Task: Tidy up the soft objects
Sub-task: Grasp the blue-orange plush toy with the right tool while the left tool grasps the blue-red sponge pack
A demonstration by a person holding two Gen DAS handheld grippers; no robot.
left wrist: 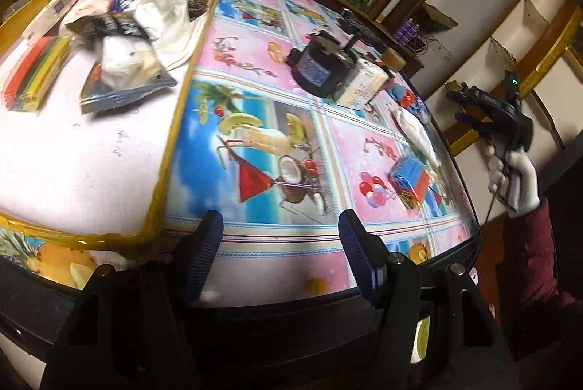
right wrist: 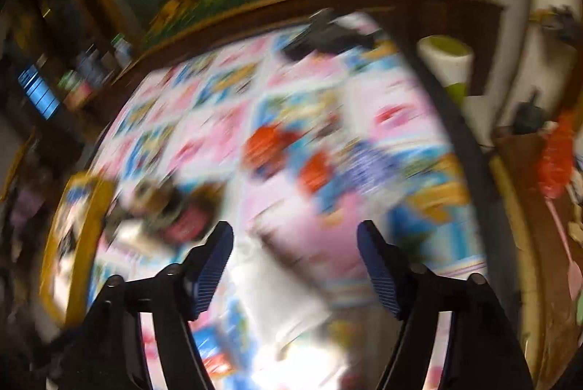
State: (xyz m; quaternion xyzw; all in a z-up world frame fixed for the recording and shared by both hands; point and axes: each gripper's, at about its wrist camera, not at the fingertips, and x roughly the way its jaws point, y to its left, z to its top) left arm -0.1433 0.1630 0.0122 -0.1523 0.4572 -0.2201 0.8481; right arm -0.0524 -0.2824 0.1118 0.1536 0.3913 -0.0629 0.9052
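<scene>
Your left gripper (left wrist: 280,255) hovers with its jaws spread and nothing between them. Your right gripper (right wrist: 295,266), likewise spread and empty, shows only blur. The remaining soft things, a white cloth (left wrist: 419,135) and a blue-and-orange pack (left wrist: 410,180), lie on the counter (left wrist: 328,237) far right of your left gripper, nearer your right hand (left wrist: 513,178). The cloth's long axis runs along the counter edge. The yellow-edged mat (left wrist: 160,193) with sorted items sits left. No label is readable.

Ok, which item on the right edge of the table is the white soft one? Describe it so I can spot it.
Start at the dark round container on the patterned tablecloth. Nearer the table's right edge lies a long white floppy bag, stretched between a blue-and-red bundle and a blue-and-orange packet. It alone is plain white.
</scene>
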